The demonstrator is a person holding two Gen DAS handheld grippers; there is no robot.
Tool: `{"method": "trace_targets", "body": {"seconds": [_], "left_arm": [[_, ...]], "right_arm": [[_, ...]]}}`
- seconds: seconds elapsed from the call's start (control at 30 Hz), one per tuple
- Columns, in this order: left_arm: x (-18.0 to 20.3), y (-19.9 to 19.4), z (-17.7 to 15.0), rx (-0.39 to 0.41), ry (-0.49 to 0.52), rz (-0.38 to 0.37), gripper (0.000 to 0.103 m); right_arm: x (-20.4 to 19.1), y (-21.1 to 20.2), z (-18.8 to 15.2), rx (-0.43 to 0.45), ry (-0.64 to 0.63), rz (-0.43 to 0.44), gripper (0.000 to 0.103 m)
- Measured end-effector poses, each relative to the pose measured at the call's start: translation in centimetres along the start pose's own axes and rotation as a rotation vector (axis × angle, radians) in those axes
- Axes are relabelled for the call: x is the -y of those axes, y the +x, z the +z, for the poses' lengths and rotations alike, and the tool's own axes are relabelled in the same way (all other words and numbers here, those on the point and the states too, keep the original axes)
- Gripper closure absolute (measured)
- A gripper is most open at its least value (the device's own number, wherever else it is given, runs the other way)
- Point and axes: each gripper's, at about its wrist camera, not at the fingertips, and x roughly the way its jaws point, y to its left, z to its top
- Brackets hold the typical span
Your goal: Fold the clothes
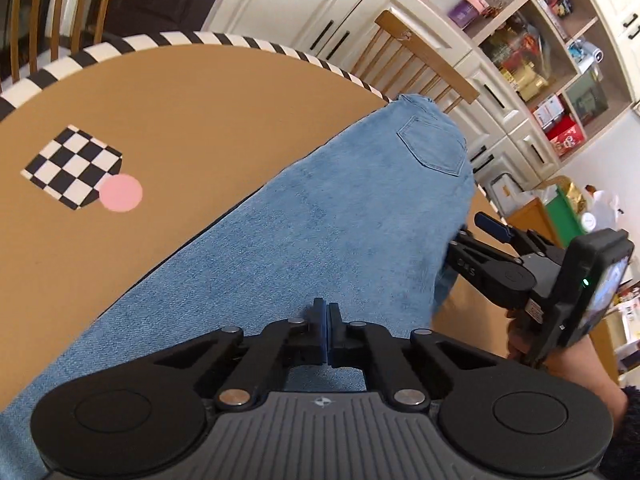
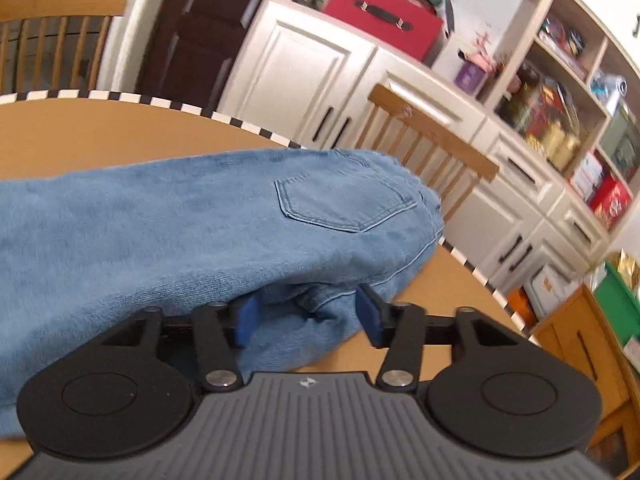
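On brown table [image 1: 168, 92], jeans [image 1: 312, 216] laid folded lengthwise. Left gripper [image 1: 327, 334] clenched, nothing seen held. Right gripper [image 2: 310, 318] parted around bunched denim, not pinched. Cross-fold judged next; firm grip needed.

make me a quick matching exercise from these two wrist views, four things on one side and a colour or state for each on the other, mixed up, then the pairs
Things:
1. jeans
2. left gripper
3. right gripper
4. round spot on the table

Colour or state:
A. pink
B. jaws apart, denim between them
C. light blue, back pocket facing up
D. jaws shut, pads together

Pairs: 1-C, 2-D, 3-B, 4-A
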Motion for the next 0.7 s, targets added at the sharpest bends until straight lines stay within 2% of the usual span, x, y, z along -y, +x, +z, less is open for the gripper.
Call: {"method": "trace_targets", "body": {"seconds": [0.07,0.1,0.13,0.17,0.2,0.23,0.3,0.37,0.43,0.53,0.7], "left_arm": [[0.4,0.0,0.0,-0.007,0.026,0.013,0.100],[0.5,0.0,0.0,-0.007,0.041,0.020,0.100],[0.6,-0.1,0.0,-0.007,0.049,0.023,0.100],[0.7,-0.1,-0.1,-0.007,0.053,0.025,0.100],[0.6,-0.2,-0.1,-0.007,0.049,0.023,0.100],[0.5,-0.2,-0.1,-0.009,0.045,0.020,0.100],[0.3,-0.2,0.0,-0.012,0.037,0.013,0.100],[0.4,-0.1,0.0,-0.013,0.048,0.016,0.100],[0.6,0.0,0.0,-0.014,0.061,0.021,0.100],[0.5,0.1,0.2,-0.016,0.060,0.019,0.100],[-0.1,0.1,0.3,-0.022,0.029,0.001,0.100]], "right_arm": [[0.1,-0.2,0.3,0.000,0.033,0.012,0.050],[-0.3,0.2,0.2,-0.017,-0.005,-0.016,0.046],[-0.9,1.0,0.0,-0.037,-0.084,-0.091,0.037],[-1.4,1.6,-0.2,-0.038,-0.166,-0.187,0.036],[-1.7,2.1,-0.3,-0.033,-0.224,-0.249,0.036],[-1.2,2.3,-0.4,-0.025,-0.225,-0.243,0.034],[-0.4,2.4,-0.8,-0.008,-0.241,-0.215,0.035],[-0.1,1.6,-1.2,0.018,-0.289,-0.185,0.058],[0.3,0.5,-1.7,0.045,-0.331,-0.157,0.086],[1.5,-1.0,-2.7,0.060,-0.317,-0.140,0.097],[2.6,-1.2,-4.2,0.006,-0.295,-0.101,0.099]]}}
